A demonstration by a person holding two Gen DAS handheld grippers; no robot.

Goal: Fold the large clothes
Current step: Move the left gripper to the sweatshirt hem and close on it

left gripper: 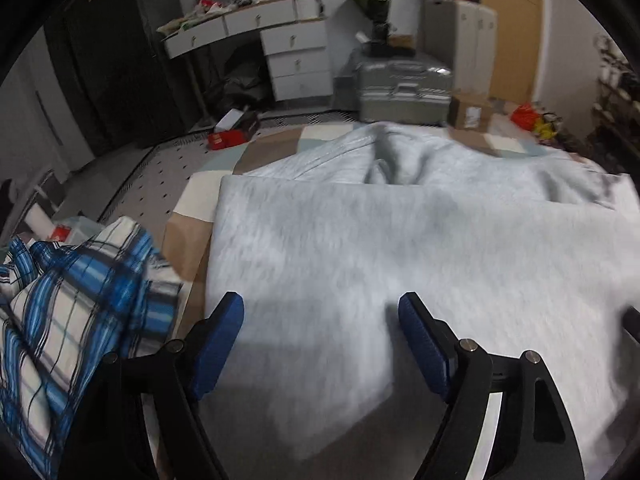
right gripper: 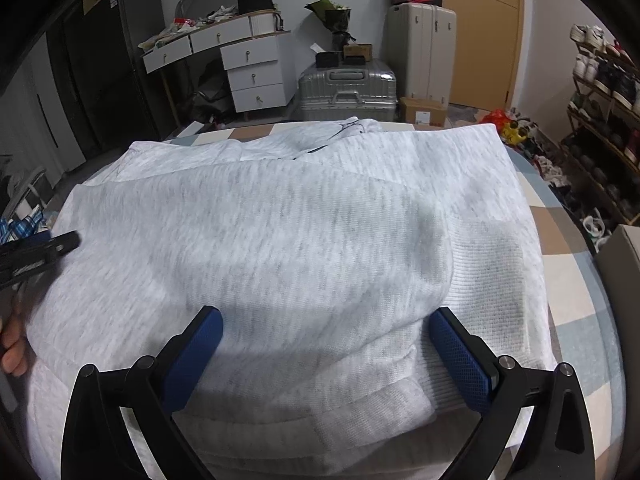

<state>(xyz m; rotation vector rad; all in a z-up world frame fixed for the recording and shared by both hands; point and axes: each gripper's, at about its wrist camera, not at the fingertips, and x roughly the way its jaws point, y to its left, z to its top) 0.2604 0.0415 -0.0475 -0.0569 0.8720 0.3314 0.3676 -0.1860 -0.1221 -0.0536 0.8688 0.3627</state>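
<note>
My right gripper [right gripper: 324,344] hung closest, jaws spread and empty over the sweatshirt's [right gripper: 280,232] ribbed hem, near the bed's [right gripper: 576,280] near edge. My left gripper [left gripper: 320,328] hung likewise spread above the sweatshirt's left edge. The sweatshirt lay flat, long axis running away from both, toward the bed's far edge.

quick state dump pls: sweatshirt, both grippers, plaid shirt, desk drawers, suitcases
grey sweatshirt: partly folded, lying on the checked bedcover.
left gripper: open, over the sweatshirt's left edge, holding nothing.
right gripper: open, straddling the ribbed cuff, not pinching.
blue plaid shirt: crumpled, unfolded, beside the sweatshirt.
desk drawers: shut.
silver suitcase: closed, lying flat.
beige suitcase: closed, upright.
</note>
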